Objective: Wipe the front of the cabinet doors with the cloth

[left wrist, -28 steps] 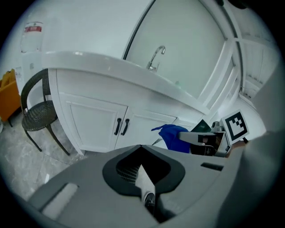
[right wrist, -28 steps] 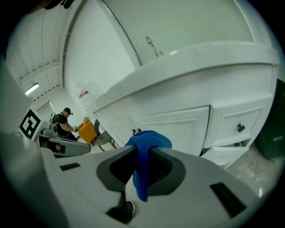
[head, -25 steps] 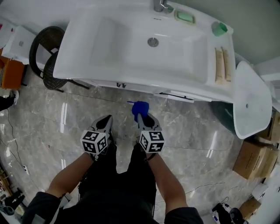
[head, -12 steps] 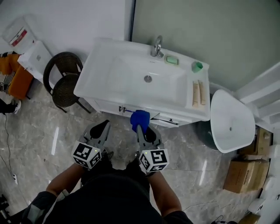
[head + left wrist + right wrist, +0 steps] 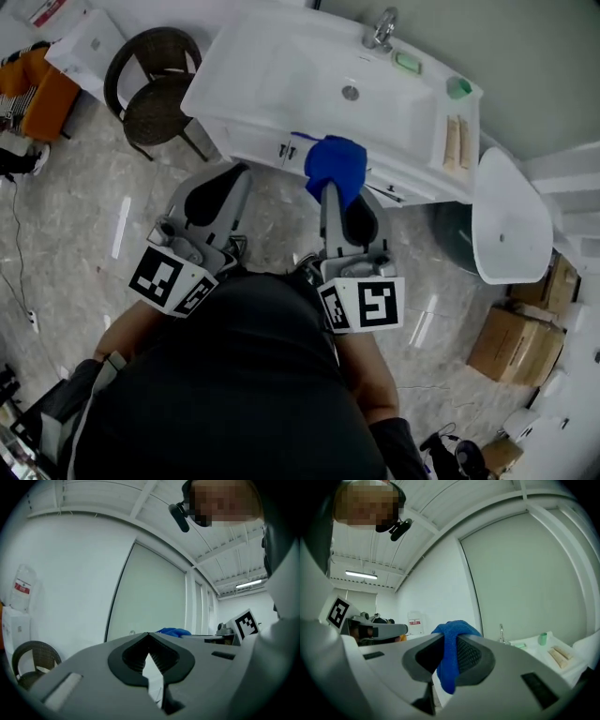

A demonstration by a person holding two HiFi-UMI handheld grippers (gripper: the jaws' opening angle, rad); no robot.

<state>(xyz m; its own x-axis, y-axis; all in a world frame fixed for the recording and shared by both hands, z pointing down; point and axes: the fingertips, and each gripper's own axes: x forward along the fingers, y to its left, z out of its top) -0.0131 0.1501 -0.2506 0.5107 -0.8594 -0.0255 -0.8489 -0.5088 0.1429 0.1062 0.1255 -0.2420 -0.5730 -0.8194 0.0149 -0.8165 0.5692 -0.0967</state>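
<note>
In the head view my right gripper (image 5: 330, 187) is shut on a blue cloth (image 5: 337, 162), held up in front of the white sink's (image 5: 281, 66) front edge. Only a thin strip of the white cabinet front (image 5: 251, 142) shows below that edge. In the right gripper view the cloth (image 5: 452, 656) hangs pinched between the jaws of my right gripper (image 5: 449, 638), which point upward at the wall. My left gripper (image 5: 236, 173) is raised beside it, to the left, shut with nothing in it. In the left gripper view my left gripper (image 5: 149, 634) points up at the wall, and the blue cloth (image 5: 174, 631) shows at its right.
A dark wicker chair (image 5: 155, 80) stands left of the cabinet. A white oval basin (image 5: 511, 220) leans at the right, with cardboard boxes (image 5: 511, 342) below it. On the sink are a faucet (image 5: 382, 28), a green soap dish (image 5: 406, 63) and a green cup (image 5: 457, 87).
Both grippers have risen toward the head camera and look larger. The cloth has moved up from before the cabinet front to level with the sink's edge. The head view has shifted.
</note>
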